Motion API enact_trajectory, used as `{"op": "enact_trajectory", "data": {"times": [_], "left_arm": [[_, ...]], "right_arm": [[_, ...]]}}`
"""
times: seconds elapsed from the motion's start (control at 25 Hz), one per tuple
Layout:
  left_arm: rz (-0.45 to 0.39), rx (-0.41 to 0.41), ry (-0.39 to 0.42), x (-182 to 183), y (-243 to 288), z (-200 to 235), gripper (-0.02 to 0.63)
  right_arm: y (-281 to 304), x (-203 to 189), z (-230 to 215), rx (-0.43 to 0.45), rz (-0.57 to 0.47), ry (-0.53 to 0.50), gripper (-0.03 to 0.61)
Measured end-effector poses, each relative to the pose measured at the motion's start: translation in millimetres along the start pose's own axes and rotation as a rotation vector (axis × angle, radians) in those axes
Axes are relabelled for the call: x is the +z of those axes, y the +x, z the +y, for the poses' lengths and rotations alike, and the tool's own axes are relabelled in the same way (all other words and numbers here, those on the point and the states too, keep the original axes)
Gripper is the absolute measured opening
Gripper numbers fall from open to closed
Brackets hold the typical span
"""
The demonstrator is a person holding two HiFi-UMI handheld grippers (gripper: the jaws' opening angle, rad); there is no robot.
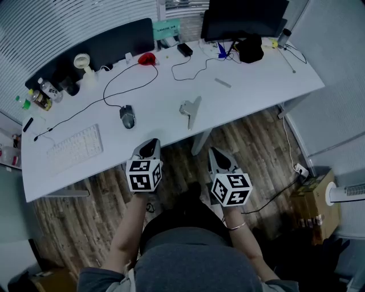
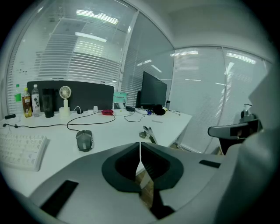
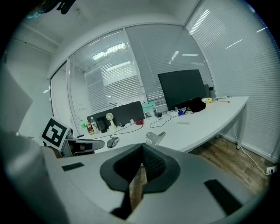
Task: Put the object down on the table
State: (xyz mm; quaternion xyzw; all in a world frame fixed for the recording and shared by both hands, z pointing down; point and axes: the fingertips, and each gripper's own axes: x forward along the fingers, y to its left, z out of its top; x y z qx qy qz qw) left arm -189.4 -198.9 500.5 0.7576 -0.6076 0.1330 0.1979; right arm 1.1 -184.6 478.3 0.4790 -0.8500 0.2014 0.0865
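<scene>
A grey metal clip-like object [image 1: 191, 109] lies flat on the white table [image 1: 251, 85], near its front edge and right of the mouse. It also shows in the left gripper view, as the object [image 2: 148, 132], and in the right gripper view, as the object [image 3: 155, 137]. My left gripper [image 1: 149, 147] hovers off the table's front edge, below the mouse, jaws shut with nothing between them. My right gripper [image 1: 215, 154] hangs beside it over the floor, shut and empty too. Both point toward the table, and neither touches the object.
A grey mouse [image 1: 128, 116] and a white keyboard [image 1: 75, 147] lie at the left front. Cables, a red item [image 1: 147, 58], a small fan [image 1: 83, 61], bottles [image 1: 43, 94] and a monitor [image 1: 242, 17] line the back. Wooden floor [image 1: 256, 154] lies below the table's edge.
</scene>
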Motion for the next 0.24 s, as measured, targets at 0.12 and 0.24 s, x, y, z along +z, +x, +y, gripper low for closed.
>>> {"op": "enact_trajectory", "data": {"times": [0.12, 0.24], "left_arm": [[-0.012, 0.001, 0.012, 2.0, -2.9, -1.0, 0.028], [-0.013, -0.004, 0.023, 2.2, -4.8, -2.9, 0.028]], "right_arm": [[-1.7, -0.3, 1.2, -0.004, -0.001, 0.002, 0.002], [-3.6, -1.3, 3.1, -0.004, -0.003, 0.004, 0.0]]}}
